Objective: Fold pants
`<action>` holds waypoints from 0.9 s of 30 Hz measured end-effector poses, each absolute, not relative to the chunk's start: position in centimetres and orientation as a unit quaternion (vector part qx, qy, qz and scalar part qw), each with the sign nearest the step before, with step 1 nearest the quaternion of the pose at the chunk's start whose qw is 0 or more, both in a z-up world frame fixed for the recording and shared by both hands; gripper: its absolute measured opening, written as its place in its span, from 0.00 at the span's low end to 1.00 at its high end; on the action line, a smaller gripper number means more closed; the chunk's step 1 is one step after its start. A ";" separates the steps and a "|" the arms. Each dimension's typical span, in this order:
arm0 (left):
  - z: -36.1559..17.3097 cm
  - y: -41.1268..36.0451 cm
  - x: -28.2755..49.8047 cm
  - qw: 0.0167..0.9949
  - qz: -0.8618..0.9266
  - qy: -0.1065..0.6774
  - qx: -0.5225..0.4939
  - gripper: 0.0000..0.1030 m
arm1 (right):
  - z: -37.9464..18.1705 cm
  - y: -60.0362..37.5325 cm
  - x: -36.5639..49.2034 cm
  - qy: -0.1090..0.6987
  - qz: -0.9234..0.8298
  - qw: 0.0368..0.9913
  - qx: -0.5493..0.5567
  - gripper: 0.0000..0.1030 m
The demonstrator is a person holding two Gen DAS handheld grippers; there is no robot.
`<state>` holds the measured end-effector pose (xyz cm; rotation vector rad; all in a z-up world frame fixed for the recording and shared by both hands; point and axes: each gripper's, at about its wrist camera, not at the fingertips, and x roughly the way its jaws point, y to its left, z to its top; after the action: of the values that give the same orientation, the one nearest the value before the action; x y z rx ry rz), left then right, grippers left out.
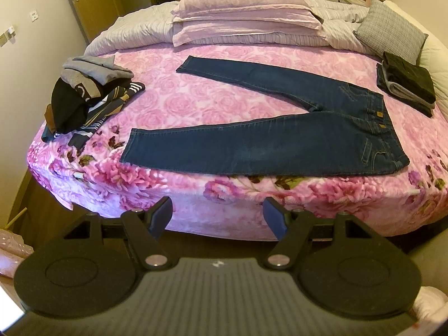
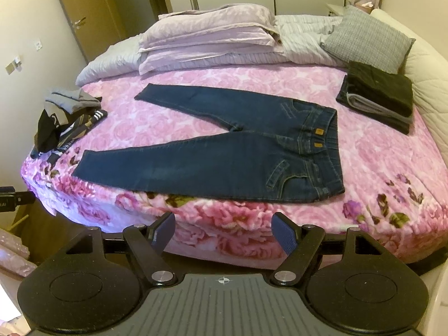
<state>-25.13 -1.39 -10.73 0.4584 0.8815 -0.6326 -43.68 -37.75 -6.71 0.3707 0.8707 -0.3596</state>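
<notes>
Dark blue jeans lie spread flat on the pink floral bedspread, waistband to the right, both legs splayed out to the left. In the right wrist view the same jeans lie near the bed's front edge. My left gripper hangs open in front of the bed edge, short of the jeans, with nothing between its blue pads. My right gripper is likewise open and empty, below the jeans' near leg.
A heap of unfolded clothes sits at the bed's left side. A stack of folded dark garments lies at the right. Pillows and a grey cushion fill the back. A wooden door stands at left.
</notes>
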 end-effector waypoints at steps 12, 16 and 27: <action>-12.1 -5.1 -23.6 0.824 -0.309 0.420 0.221 0.66 | -7.7 -41.0 -43.2 0.421 -0.190 0.866 0.193 0.71; -12.9 -7.4 -22.1 0.818 -0.320 0.420 0.229 0.66 | -8.3 -42.9 -43.0 0.423 -0.210 0.858 0.203 0.71; -16.4 -17.1 -13.6 0.790 -0.362 0.424 0.256 0.68 | -10.4 -50.7 -38.0 0.427 -0.254 0.829 0.258 0.71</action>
<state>-13.60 -17.06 -16.39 0.5502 0.9120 -0.7798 -38.02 -50.66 -10.36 0.5480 0.9061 -0.5384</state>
